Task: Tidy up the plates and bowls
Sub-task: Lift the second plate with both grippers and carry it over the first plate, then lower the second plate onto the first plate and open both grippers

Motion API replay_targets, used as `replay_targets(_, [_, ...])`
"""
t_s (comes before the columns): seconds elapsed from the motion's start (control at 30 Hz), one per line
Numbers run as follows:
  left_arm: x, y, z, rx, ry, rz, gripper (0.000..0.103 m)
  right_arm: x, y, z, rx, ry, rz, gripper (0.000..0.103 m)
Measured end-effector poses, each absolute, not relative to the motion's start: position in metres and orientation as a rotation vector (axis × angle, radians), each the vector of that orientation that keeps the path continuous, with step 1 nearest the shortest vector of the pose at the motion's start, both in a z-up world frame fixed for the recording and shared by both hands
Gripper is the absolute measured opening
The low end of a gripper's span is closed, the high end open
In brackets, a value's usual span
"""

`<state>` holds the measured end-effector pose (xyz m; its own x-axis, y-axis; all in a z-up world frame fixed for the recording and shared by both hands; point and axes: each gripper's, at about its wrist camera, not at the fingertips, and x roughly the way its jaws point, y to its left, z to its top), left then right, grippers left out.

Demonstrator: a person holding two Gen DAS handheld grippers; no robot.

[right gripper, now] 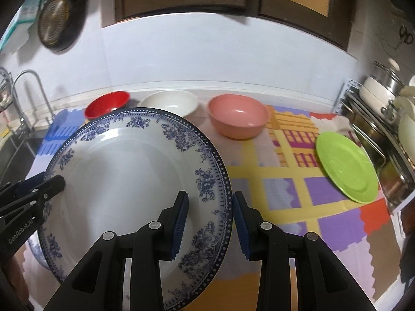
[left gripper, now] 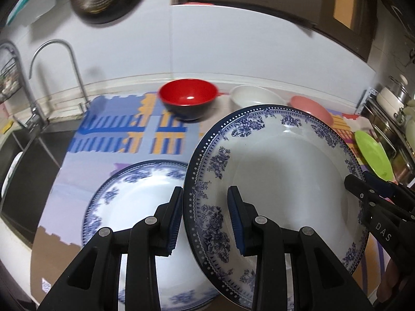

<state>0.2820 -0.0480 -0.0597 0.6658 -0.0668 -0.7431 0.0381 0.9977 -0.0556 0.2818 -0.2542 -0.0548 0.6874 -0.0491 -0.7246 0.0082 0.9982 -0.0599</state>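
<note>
Both tongs (left gripper: pixel 205 217) (right gripper: pixel 210 223) gripping blue-patterned plate (left gripper: pixel 280 171), 3 bowls (right gripper: pixel 238 115) beyond

A tilted blue-floral white plate (left gripper: pixel 280 171) hangs above a matching plate (left gripper: pixel 140 199) lying on the mat.

A plate (left gripper: pixel 275 171) hangs tilted above the mat (right gripper: pixel 285 186), the left gripper (left gripper: pixel 205 215) at its nine o'clock rim and the right gripper (right gripper: pixel 210 220) at its three o'clock rim. Under it, toward nine o'clock, a second plate (left gripper: pixel 140 199) lies on the mat. At twelve o'clock three bowls (right gripper: pixel 240 115) stand in a row along the wall. At three o'clock a small plate (right gripper: pixel 346 167) lies beside a rack (right gripper: pixel 368 134). The sink (left gripper: pixel 33 171) sits at nine o'clock.
</note>
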Motion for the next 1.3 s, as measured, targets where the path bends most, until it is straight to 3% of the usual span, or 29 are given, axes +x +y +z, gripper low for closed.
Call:
replay_targets(0.67, [0.266,0.053,-0.081,-0.076,0.900,0.080,0.035,0.293,-0.147,-0.076,-0.110,0.866,0.119,0.036])
replay_targets(1.3, [0.279,0.084,-0.121,-0.057,1.000,0.104,0.035,0.308,-0.105,-0.121,-0.123,0.961,0.150,0.036])
